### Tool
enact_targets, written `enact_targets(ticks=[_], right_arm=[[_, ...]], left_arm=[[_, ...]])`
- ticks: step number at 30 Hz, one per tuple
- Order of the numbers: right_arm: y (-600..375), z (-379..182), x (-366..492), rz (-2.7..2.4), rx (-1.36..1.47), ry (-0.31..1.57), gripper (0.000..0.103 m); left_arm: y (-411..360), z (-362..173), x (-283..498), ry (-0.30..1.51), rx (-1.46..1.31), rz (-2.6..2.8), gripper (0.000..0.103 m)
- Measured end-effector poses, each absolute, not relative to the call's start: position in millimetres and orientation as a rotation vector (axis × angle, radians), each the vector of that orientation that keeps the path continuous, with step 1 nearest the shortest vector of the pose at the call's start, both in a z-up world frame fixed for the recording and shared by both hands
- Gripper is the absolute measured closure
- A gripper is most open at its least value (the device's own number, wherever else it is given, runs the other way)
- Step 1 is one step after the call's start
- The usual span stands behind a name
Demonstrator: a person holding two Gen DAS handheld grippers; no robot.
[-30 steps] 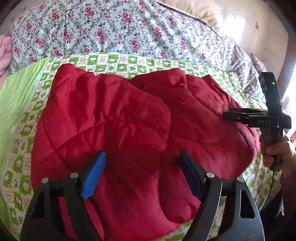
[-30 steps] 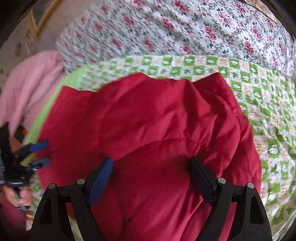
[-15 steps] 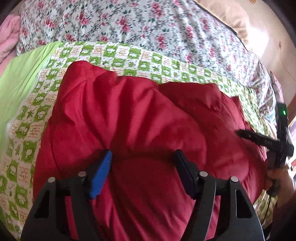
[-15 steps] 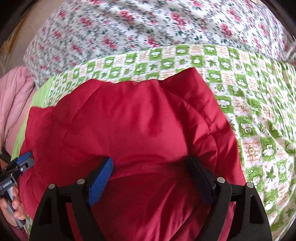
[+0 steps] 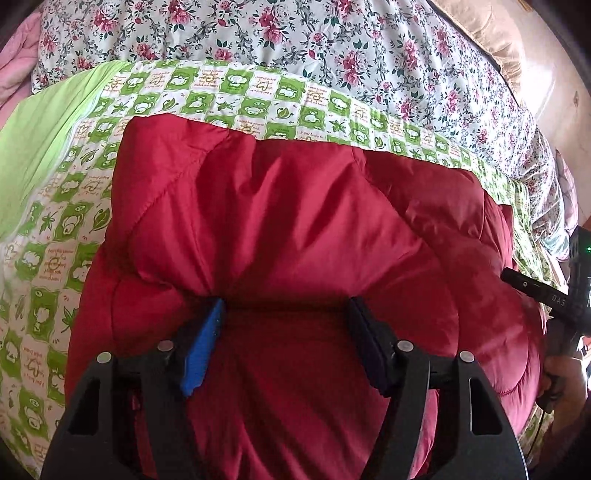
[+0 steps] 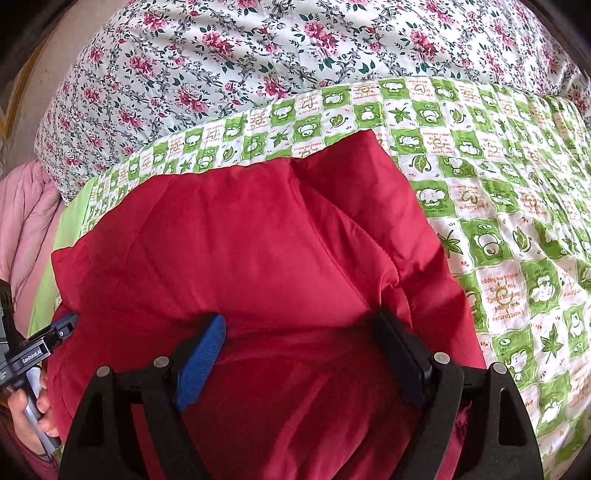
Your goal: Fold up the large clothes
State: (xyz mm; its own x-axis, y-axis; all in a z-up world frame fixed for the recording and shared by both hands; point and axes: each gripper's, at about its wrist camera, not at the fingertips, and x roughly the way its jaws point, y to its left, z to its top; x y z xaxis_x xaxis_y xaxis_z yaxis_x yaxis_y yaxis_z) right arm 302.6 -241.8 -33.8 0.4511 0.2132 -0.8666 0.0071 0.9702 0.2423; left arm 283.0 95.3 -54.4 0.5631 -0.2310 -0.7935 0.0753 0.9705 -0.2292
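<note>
A padded red jacket point(image 5: 295, 229) lies folded into a bulky bundle on a green-and-white checked sheet point(image 5: 229, 99). It also fills the right wrist view point(image 6: 243, 251). My left gripper point(image 5: 288, 321) is open, its jaws pressed into the near fold on the jacket's left half. My right gripper point(image 6: 303, 332) is open too, jaws wide apart, pressed into the near fold on the right half. Each gripper shows at the edge of the other's view: the right point(image 5: 535, 290), the left point(image 6: 48, 339).
The checked sheet point(image 6: 498, 177) covers a bed with a floral quilt point(image 5: 295, 40) behind it. A pink garment point(image 6: 26, 229) lies at the left. A tan pillow point(image 5: 491, 29) sits at the far right corner.
Both grippers have moved forward and down onto the red jacket, pushing its near fold. The jacket now looks more compact, and the right gripper has slid toward the edge of the left view.
</note>
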Motion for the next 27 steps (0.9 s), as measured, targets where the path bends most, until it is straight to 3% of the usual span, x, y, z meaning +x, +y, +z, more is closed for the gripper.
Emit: enact_targets(ticks=[9,16,27], right_arm=[[-242,-36,302,0.121,0.227,1.085,0.019],[-243,-36,299,0.103,0.244,1.074,0.019],[-239,-14,279,0.031,0.225,1.038,0.021]], left_arm=[[95,-36,271,0.942,-0.186,-0.159,0.036],[84,-8,210,0.881,-0.212,-0.248,0.036],[67,-32,199,0.915,-0.141,-0.25,0.035]])
